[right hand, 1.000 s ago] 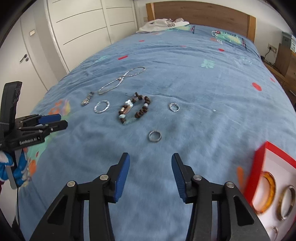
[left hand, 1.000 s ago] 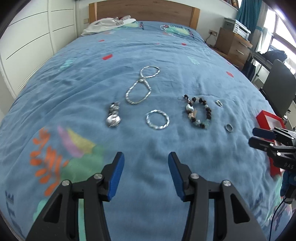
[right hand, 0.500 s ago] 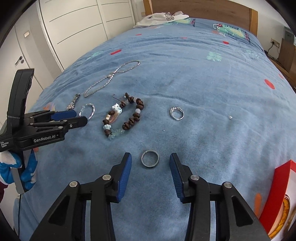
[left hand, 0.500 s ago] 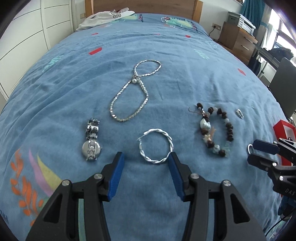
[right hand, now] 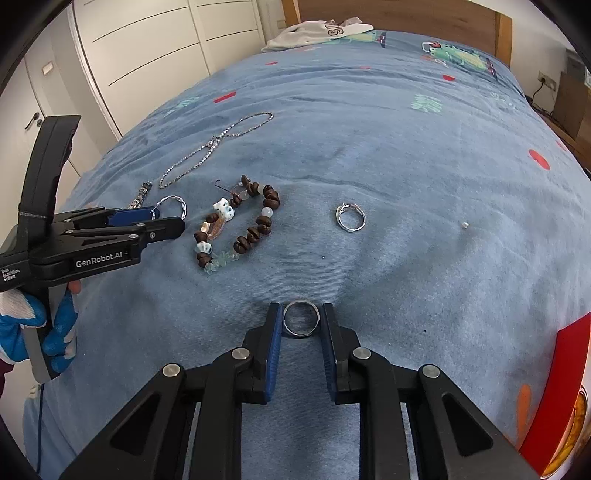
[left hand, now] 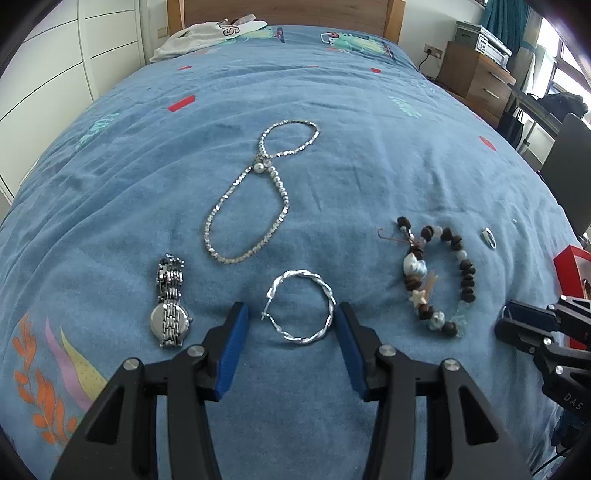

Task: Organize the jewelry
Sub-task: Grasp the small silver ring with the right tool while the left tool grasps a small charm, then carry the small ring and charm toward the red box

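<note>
Jewelry lies on a blue bedspread. My left gripper is open with its fingers either side of a twisted silver bangle, which lies on the cloth. My right gripper has its pads closed in around a plain silver ring, touching or nearly touching it; the ring rests on the cloth. A silver watch, a silver chain necklace, a brown bead bracelet and a second ring lie nearby.
A red jewelry box with gold bangles sits at the right edge, also in the left wrist view. A small stud lies on the cloth. White clothing lies by the headboard. Wardrobe doors stand left, a wooden dresser right.
Both grippers moved forward and down. The left now straddles the twisted bangle. The right's fingers narrowed around the plain ring.
</note>
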The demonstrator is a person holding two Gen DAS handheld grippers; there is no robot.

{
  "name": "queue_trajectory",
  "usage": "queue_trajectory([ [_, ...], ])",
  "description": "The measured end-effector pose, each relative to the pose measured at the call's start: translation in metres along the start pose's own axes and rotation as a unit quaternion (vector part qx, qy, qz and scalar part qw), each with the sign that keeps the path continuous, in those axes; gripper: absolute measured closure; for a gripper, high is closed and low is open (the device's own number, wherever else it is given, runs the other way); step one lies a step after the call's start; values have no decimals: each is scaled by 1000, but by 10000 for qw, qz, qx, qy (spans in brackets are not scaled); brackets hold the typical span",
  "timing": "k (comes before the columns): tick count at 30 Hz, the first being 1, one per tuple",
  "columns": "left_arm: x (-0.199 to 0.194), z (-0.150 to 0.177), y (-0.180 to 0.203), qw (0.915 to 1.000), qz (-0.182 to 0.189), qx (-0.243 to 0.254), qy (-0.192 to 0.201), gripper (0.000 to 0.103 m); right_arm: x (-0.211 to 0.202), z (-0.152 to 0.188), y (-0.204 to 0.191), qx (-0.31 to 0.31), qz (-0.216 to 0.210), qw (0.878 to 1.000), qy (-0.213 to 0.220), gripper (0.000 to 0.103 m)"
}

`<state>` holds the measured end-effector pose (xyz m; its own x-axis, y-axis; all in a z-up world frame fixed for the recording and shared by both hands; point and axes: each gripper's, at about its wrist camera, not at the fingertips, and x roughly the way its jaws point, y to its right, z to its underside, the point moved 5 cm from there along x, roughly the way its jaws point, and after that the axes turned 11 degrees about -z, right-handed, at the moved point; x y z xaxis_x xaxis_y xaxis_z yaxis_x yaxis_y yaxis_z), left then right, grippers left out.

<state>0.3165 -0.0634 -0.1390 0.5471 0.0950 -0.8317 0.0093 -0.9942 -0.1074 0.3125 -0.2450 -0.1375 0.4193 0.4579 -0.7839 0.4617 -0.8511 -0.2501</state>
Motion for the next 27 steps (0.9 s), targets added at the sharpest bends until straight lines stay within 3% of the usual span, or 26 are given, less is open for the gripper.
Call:
queue_trajectory([
  [2, -1, -1, 0, 10000, -5, 6, 16, 70, -1, 0, 1, 3, 1, 10000, 8, 83],
  [4, -3, -2, -1, 10000, 8, -23, 34, 70, -2, 0, 1, 11, -7, 10000, 27, 83],
  [6, -5, -1, -1, 10000, 15, -4, 33, 91, -5, 0, 1, 24, -16, 10000, 46, 83],
  [22, -24, 11, 3, 9987, 505, -46, 25, 100, -19, 9, -9, 32, 34, 9999, 103, 83],
  [27, -21, 13, 7, 9989, 465, 30, 9, 100, -18, 12, -7, 51, 9, 9999, 114, 83],
])
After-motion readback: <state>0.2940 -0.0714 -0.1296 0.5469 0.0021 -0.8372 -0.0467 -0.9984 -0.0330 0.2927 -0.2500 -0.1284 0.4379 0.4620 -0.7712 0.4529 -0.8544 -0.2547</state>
